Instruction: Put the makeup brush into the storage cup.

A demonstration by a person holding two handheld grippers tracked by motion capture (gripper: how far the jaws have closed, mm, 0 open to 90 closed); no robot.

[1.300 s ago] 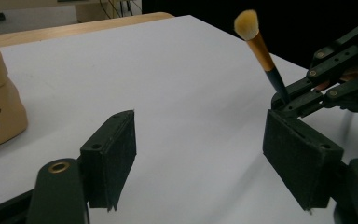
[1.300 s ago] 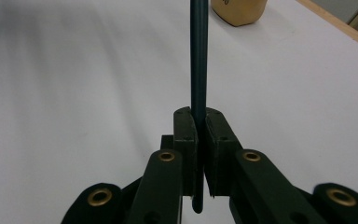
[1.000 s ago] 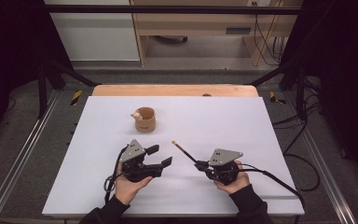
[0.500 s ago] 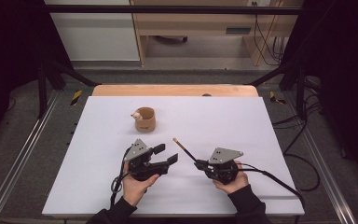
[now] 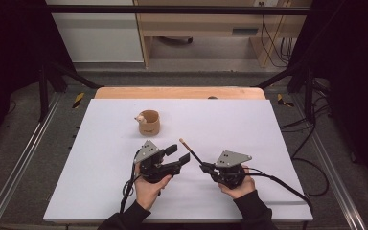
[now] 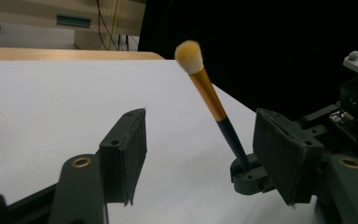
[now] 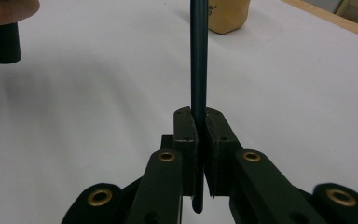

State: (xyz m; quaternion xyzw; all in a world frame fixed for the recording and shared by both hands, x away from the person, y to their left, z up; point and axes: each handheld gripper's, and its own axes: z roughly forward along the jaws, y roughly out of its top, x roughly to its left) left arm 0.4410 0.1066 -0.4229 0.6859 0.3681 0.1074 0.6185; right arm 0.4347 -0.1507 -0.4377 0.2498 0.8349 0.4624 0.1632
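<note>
Right gripper (image 5: 204, 166) is clamped on the brush (image 5: 190, 151) handle. Left gripper (image 5: 178, 155), jaws apart and just closing, flanks the brush without contact.

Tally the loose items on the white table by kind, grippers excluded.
makeup brush: 1, clamped in the right gripper
tan cup: 1, standing on the white table
Total: 2

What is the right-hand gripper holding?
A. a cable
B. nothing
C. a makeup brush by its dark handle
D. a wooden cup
C: the right gripper is clamped on the brush by its dark handle, the pale bristle tip sticking out toward the left gripper.
</note>
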